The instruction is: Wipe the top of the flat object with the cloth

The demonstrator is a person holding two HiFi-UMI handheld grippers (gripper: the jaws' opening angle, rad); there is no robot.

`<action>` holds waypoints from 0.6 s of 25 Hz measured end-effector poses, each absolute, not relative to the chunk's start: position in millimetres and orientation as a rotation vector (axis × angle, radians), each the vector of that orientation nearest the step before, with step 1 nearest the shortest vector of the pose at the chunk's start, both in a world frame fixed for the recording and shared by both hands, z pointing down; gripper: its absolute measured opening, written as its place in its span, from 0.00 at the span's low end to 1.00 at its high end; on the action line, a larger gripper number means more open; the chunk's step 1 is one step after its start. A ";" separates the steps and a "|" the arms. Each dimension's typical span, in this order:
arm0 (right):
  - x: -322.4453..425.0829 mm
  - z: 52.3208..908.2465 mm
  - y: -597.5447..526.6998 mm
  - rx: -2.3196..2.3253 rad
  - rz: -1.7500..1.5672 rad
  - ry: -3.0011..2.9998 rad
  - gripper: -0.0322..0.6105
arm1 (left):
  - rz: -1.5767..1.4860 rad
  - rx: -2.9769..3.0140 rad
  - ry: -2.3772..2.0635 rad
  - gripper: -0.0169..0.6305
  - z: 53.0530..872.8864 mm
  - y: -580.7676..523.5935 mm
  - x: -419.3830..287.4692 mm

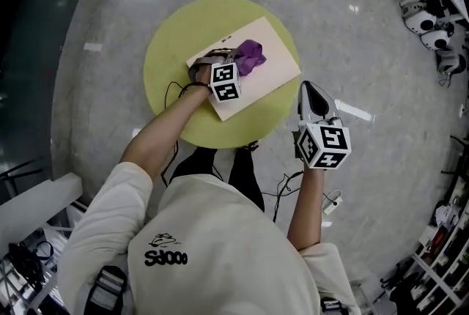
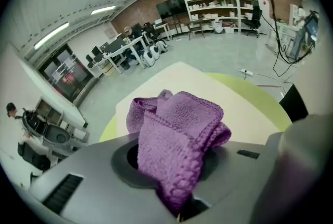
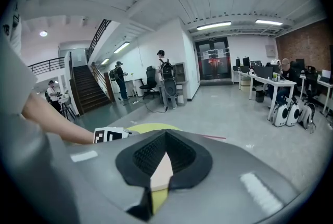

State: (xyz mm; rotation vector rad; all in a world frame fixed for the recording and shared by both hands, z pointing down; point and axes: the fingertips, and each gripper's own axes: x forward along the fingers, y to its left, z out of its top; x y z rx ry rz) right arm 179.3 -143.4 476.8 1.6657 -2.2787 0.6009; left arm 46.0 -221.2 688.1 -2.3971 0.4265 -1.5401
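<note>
- The left tongs (image 1: 236, 66) pinch the purple cloth (image 1: 250, 56). The left gripper view shows a thick fold of it clamped between the jaws and the rest bunched up beyond them.
- The cloth rests on the flat beige board (image 1: 275, 61), towards its far-left part. The board lies askew on the round yellow desk (image 1: 172, 50), with its right corner close to the desk's rim.
- The right tongs (image 1: 309, 90) are pressed together on nothing. They hang off the desk's right side, near the board's corner but apart from it.
- Likely risk: nothing pins the board, so a firm stroke could make it skid or pivot towards the rim and tip over it.
- Because the cloth is wadded, only a small patch probably meets the surface. A stroke may leave streaks of untouched board, above all at the near and right corners.
- Pressing too low could bring the jaw tips themselves onto the board and scrape it, or tug the fold out of the pinch.
</note>
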 end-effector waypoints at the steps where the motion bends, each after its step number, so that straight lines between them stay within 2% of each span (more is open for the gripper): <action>1: 175.9 476.1 -145.1 1.652 0.599 -2.286 0.06 | -1.564 -2.403 0.471 0.14 688.6 -226.1 35.2; 8: 153.4 473.6 -155.1 1.573 0.580 -2.328 0.06 | -1.646 -2.552 0.810 0.14 684.4 -237.5 -26.8; 15: 148.9 477.2 -152.4 1.557 0.581 -2.323 0.06 | -1.678 -2.604 0.848 0.14 684.8 -209.8 -28.3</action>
